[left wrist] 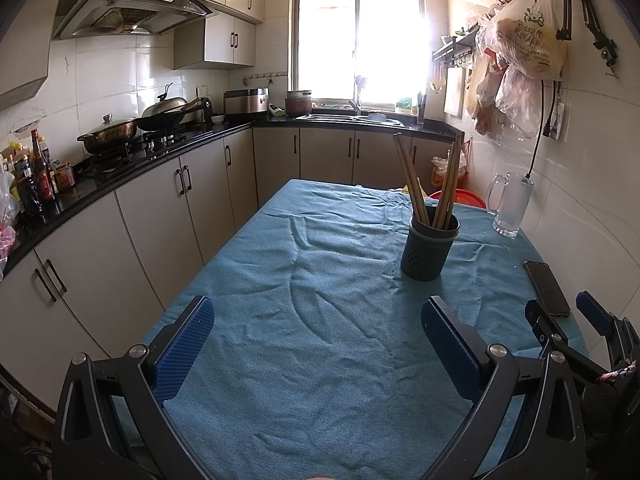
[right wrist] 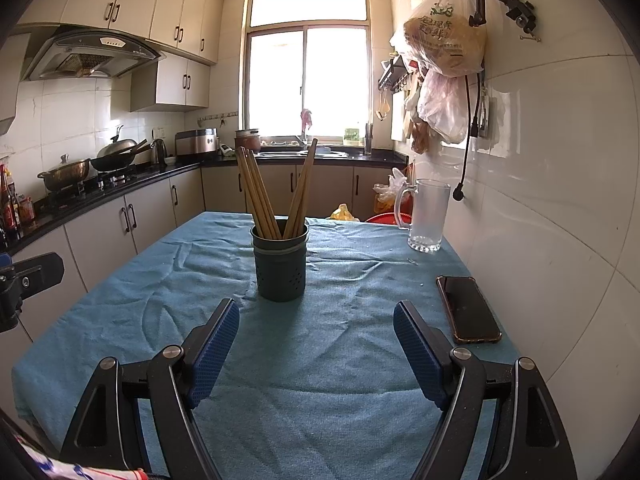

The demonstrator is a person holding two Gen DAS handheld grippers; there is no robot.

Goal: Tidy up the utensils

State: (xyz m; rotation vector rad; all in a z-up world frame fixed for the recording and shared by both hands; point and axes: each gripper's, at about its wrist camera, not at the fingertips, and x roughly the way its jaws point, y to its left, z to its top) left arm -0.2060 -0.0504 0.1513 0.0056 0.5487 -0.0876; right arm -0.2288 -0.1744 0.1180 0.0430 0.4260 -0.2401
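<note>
Tongs are gaping wide with nothing between the pads: left gripper [left wrist: 318,322] and right gripper [right wrist: 316,322], both hovering over bare blue tablecloth [right wrist: 320,368] at lower frame. Chopsticks [right wrist: 272,196], about seven, are leaning in two bunches in one dark holder [right wrist: 281,266] at centre. One phone [right wrist: 468,309] and one glass mug [right wrist: 427,216] are sitting near the right edge. Green print on one hanging bag [right wrist: 446,42] is unreadable.

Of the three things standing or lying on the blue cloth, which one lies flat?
The phone, lying flat by the wall. The holder with chopsticks and the glass mug both stand upright.
</note>
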